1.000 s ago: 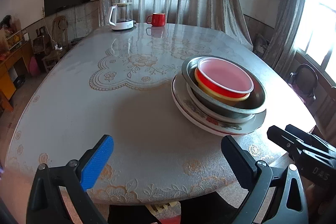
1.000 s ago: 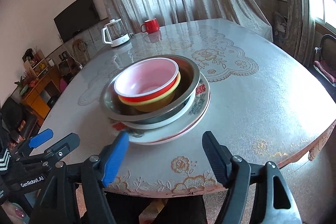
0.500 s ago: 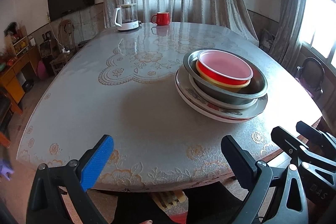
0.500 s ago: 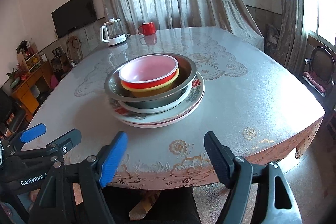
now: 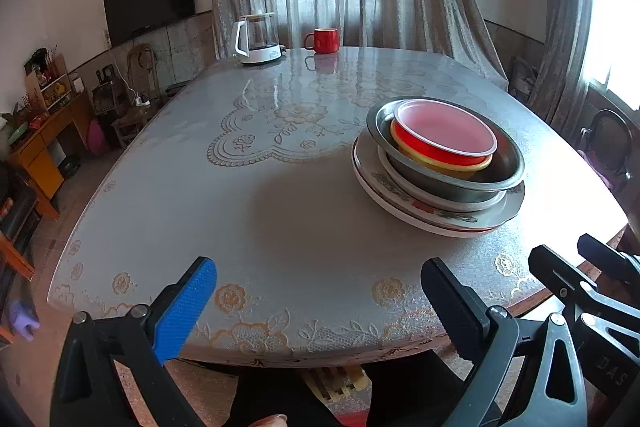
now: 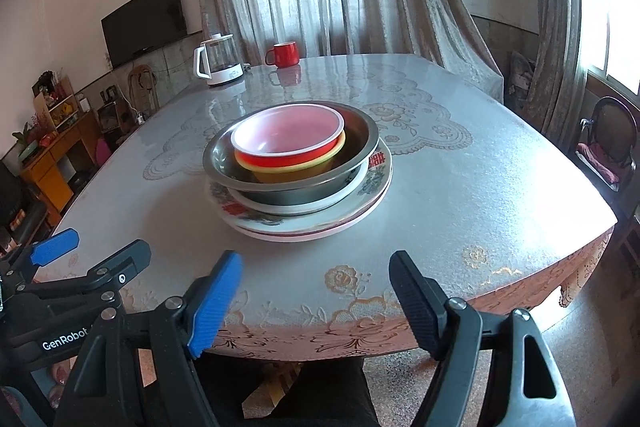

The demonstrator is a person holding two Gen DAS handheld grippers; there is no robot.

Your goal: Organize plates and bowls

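Note:
One stack stands on the table: patterned plates (image 6: 372, 187) at the bottom, a metal bowl (image 6: 360, 139) on them, a yellow bowl (image 6: 280, 169) inside it, and a red bowl (image 6: 288, 135) with a pale pink inside on top. My right gripper (image 6: 316, 267) is open and empty, hanging over the table's near edge, short of the stack. In the left wrist view the stack's red bowl (image 5: 444, 135) and plates (image 5: 400, 195) lie ahead to the right. My left gripper (image 5: 318, 275) is open and empty at the near edge, left of the right gripper (image 5: 580, 267).
A glass kettle (image 5: 258, 39) and a red mug (image 5: 324, 40) stand at the table's far edge. The lace-patterned tablecloth (image 6: 480, 187) covers the table. A dark chair (image 6: 608, 143) stands off the right side. A wooden cabinet (image 5: 40, 147) is on the left.
Both grippers have drawn back from the stack, so the table's near edge and the floor below now show. Both pairs of jaws stay open and the stack has not moved.

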